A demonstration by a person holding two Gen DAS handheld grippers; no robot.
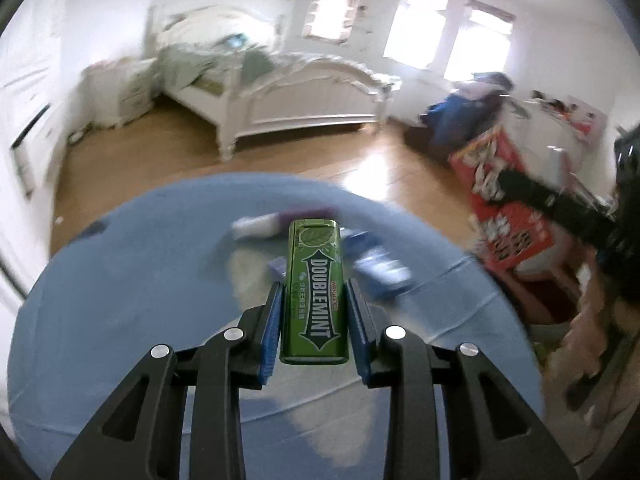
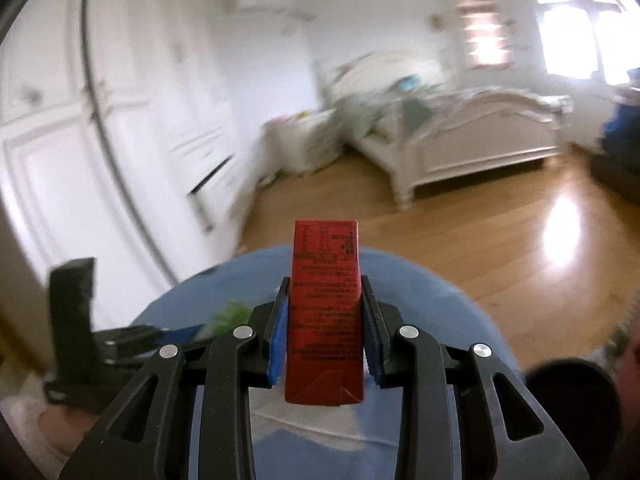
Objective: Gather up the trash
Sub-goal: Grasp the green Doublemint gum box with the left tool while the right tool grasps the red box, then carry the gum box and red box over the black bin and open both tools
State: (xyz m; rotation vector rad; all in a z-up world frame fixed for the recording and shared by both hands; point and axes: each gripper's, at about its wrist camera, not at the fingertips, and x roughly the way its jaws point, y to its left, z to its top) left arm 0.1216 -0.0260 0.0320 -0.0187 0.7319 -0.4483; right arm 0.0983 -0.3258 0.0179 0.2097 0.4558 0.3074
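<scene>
My left gripper (image 1: 315,292) is shut on a green Doublemint gum pack (image 1: 316,292), held lengthwise between the blue pads above a round blue table (image 1: 120,300). Blurred trash lies on the table beyond it: a white and purple tube-like item (image 1: 276,222) and a blue and white wrapper (image 1: 380,266). My right gripper (image 2: 325,292) is shut on a red carton (image 2: 325,304), held above the same blue table (image 2: 432,300). The left gripper shows blurred at the left of the right wrist view (image 2: 80,332), with a green smear beside it.
A red printed box (image 1: 504,208) stands right of the table, with the other gripper's black arm (image 1: 560,208) across it. A white bed (image 1: 304,96), white wardrobe doors (image 2: 80,140) and wooden floor (image 2: 500,248) lie beyond. Both views are motion-blurred.
</scene>
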